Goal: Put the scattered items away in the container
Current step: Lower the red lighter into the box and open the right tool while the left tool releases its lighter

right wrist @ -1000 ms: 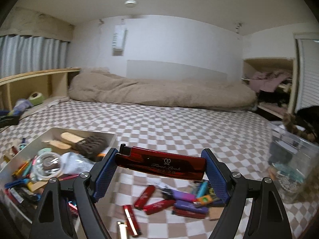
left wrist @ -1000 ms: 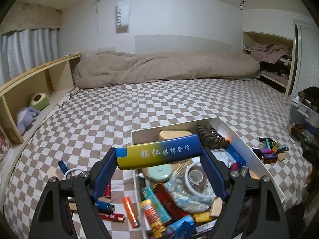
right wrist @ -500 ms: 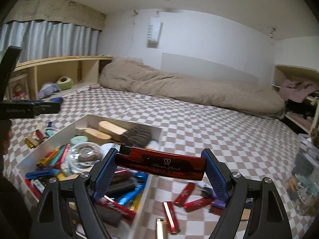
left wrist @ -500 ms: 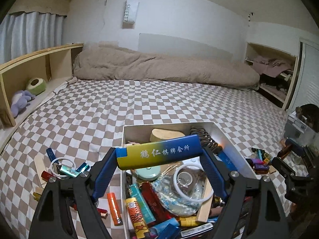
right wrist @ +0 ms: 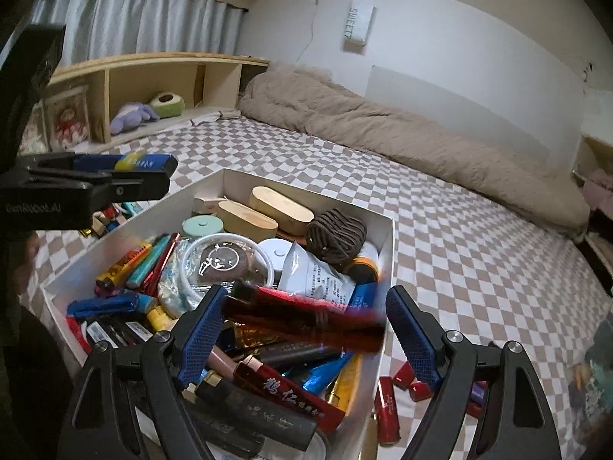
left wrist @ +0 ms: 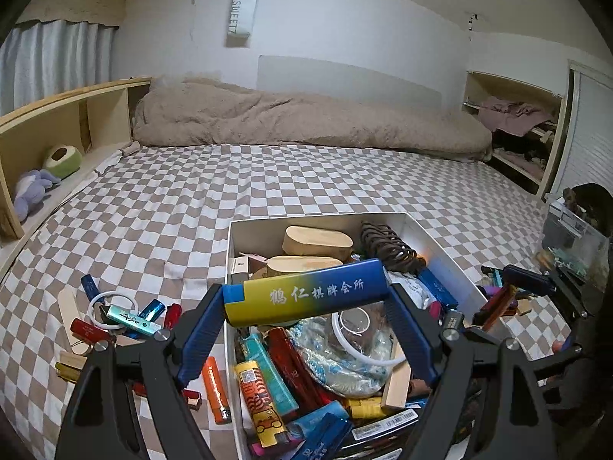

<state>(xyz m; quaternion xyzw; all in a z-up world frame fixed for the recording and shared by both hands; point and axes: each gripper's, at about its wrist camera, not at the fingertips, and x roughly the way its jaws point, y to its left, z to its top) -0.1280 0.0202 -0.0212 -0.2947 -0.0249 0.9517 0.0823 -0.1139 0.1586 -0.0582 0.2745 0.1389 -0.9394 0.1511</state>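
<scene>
Clutter fills the white rectangular cardboard box (right wrist: 385,253) on the checkered bed (left wrist: 161,207). Left gripper (left wrist: 306,308) has its jaws clamped endwise on a long blue-and-yellow lighter (left wrist: 306,293) above the box. Right gripper (right wrist: 304,324) jaws grip a glossy dark-red lighter (right wrist: 302,318), blurred, over the box's near corner. Released there, it could glance off the heaped contents or rim and land among the loose red lighters (right wrist: 389,410) outside.

A white-walled bedroom holds a wide bed (left wrist: 306,176) in brown-and-white checked sheet, a beige duvet (left wrist: 306,122) bunched along the far wall, a wooden shelf unit (left wrist: 69,115) with plush toys beneath grey curtains (right wrist: 145,19).
</scene>
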